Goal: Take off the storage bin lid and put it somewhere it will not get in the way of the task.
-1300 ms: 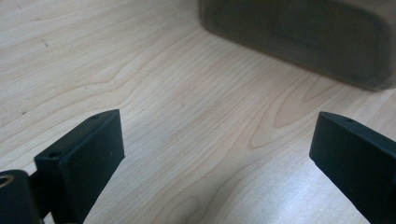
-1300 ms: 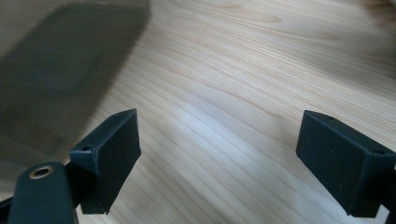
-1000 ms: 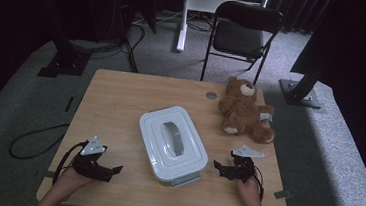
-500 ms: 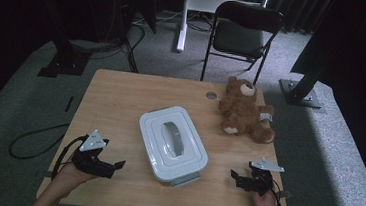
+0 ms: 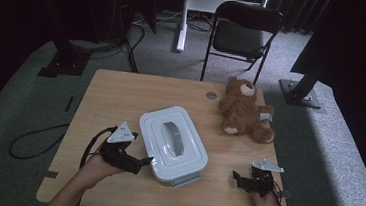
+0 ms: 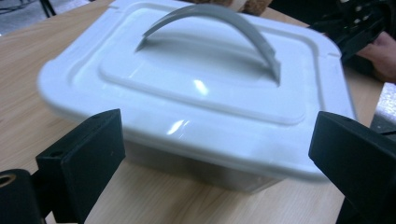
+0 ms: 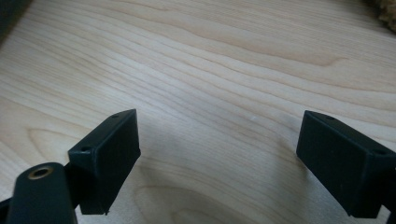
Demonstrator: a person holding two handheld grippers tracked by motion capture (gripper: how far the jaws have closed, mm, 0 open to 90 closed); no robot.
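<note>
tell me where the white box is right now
In the high view the white box sits lid on near the middle of the table, just right of the left claw, with the teddy bear beyond it to the right.

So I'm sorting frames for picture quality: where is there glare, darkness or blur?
High view: dim, room around the table nearly black. Left gripper view: bright glare spots on the white box lid, near edge and left tool jaws slightly soft. Right gripper view: evenly lit wood grain sharp, right tool jaws blurred, faint shadow under them.
</note>
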